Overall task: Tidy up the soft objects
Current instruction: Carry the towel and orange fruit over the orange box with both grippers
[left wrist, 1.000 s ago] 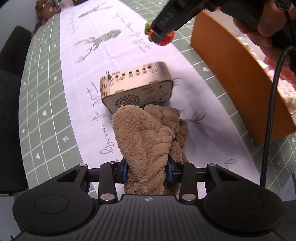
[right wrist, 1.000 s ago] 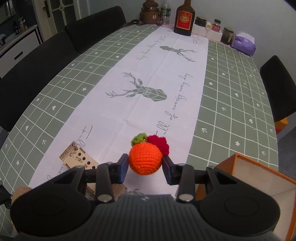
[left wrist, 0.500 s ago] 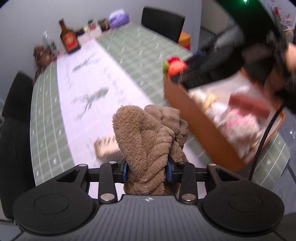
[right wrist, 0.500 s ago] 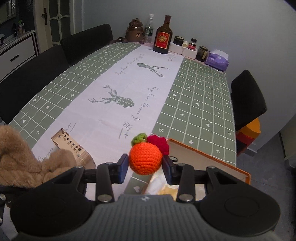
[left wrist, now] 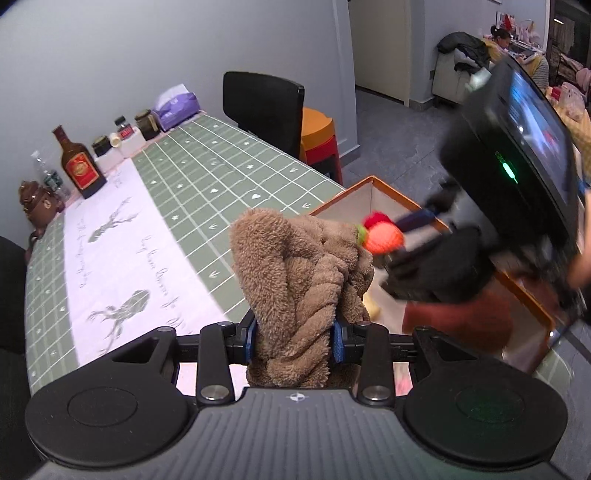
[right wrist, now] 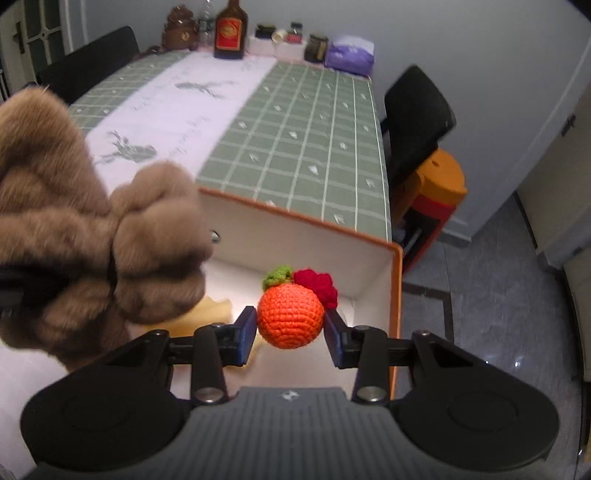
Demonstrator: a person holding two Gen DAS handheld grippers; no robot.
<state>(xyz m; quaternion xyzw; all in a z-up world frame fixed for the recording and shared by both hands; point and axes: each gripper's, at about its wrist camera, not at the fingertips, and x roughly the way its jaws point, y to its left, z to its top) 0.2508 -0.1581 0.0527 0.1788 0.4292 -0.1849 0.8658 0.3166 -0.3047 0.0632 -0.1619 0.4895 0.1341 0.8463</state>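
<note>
Walls: plain pale grey [left wrist: 122, 55].
Floor: grey stone tiles [right wrist: 495, 280], glossy.
Table: long, under a green grid cloth [left wrist: 207, 173] with a white deer-print runner [left wrist: 110, 251].
Chairs: black chair [left wrist: 264, 107] at the table's far side; stacked orange and red stools [right wrist: 436, 192] just beside it.
Far end: brown bottle [right wrist: 229, 31], jars, purple tissue pack [right wrist: 349, 53].
Doorway: opens onto a cluttered room [left wrist: 517, 44].

Both grippers now up off table, crochet orange [right wrist: 290, 320] & brown plush [left wrist: 295, 288] over orange box [right wrist: 395, 295].
</note>
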